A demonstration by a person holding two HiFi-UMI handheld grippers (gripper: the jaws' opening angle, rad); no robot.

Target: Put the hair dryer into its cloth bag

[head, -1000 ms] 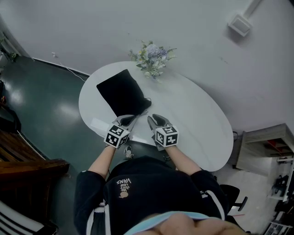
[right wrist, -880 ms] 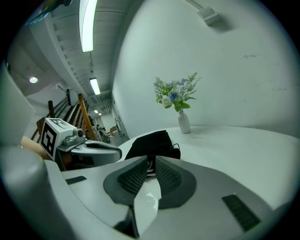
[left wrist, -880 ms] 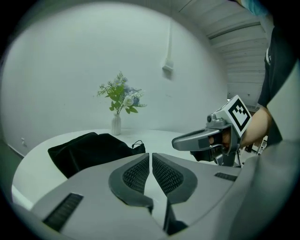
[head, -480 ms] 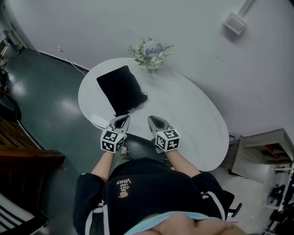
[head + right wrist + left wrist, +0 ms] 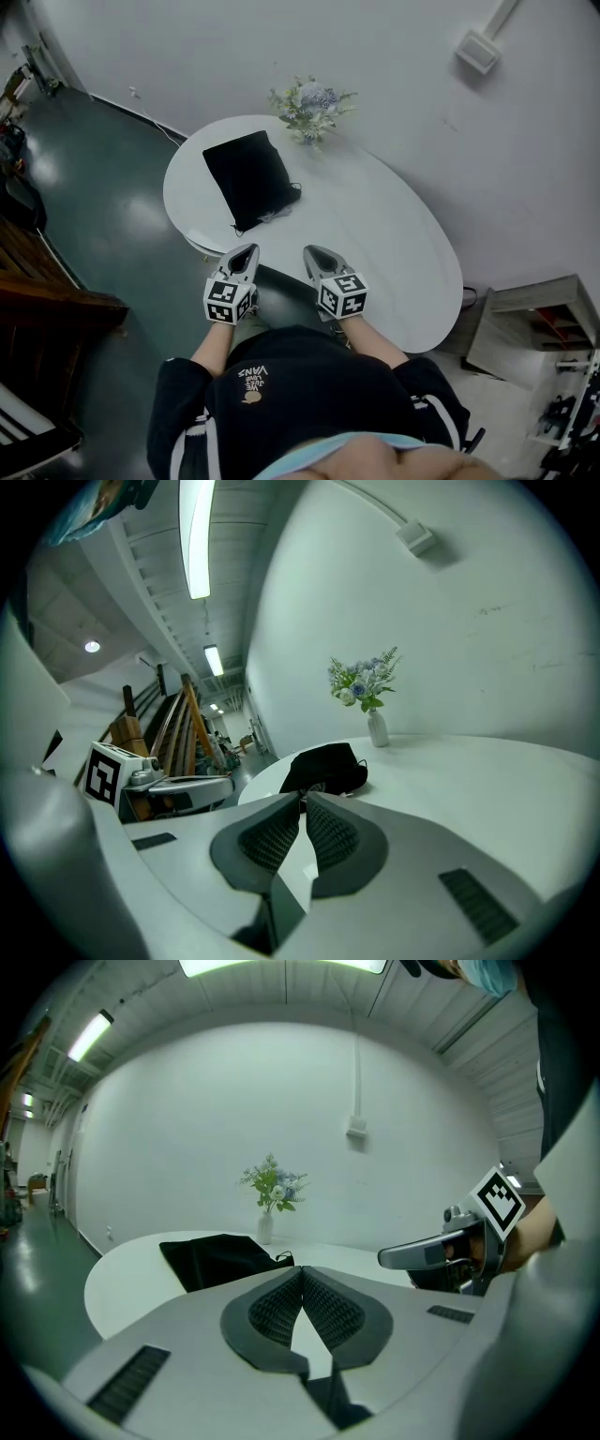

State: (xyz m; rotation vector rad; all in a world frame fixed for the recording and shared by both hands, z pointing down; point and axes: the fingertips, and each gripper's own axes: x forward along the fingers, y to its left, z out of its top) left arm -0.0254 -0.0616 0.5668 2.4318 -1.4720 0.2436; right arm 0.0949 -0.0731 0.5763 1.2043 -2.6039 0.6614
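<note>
Now cloth bag (image 5: pixel 248 178) lies on white table (image 5: pixel 375 244)

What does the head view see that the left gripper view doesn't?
Only the head view shows the marker cube on the left gripper and the shelf unit by the wall. Only the left gripper view shows the ceiling light and that gripper's fingers close up, shut with nothing between them. Both show the white table, the black cloth bag lying on it and the flowers.
</note>
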